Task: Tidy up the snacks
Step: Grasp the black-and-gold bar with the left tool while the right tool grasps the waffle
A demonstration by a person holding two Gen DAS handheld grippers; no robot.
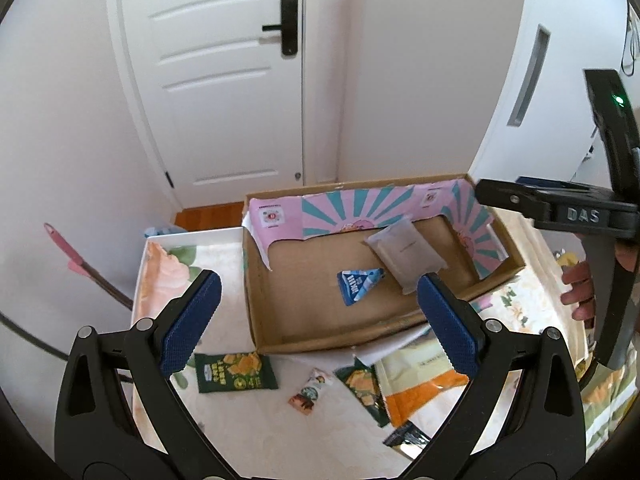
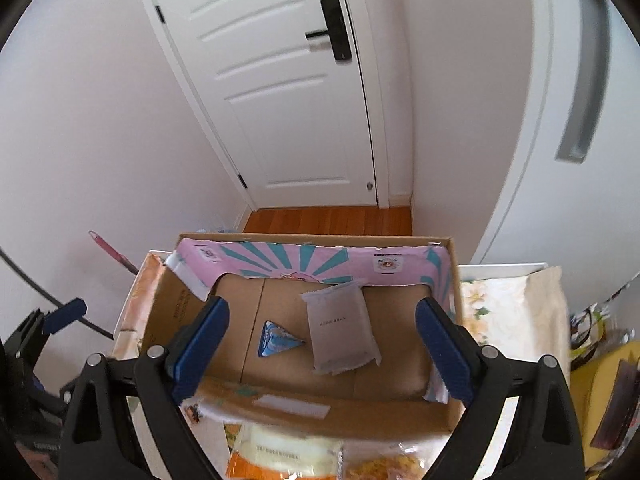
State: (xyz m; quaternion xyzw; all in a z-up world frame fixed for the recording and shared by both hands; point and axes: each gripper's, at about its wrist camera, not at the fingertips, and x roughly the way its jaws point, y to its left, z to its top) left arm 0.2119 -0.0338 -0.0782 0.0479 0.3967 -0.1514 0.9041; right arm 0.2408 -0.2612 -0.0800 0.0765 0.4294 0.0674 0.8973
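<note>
Both tongs hang wide and empty: the right tongs (image 2: pixel 322 344) above the cardboard box (image 2: pixel 160 320), the left tongs (image 1: pixel 318 320) over the counter (image 1: pixel 240 420). Two snacks are boxed: a grey pouch (image 2: pixel 340 330) and a blue triangular packet (image 2: pixel 276 338). Next, I judge, comes picking up a loose one: two green packets (image 1: pixel 236 372), one small wrapper (image 1: pixel 310 390), an orange bag (image 1: pixel 420 384).

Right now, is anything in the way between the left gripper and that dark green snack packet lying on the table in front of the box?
Nothing visible. The left gripper is open and empty above the table, and the green packet lies flat just below its left finger, in front of the cardboard box, with nothing on top of it.
</note>
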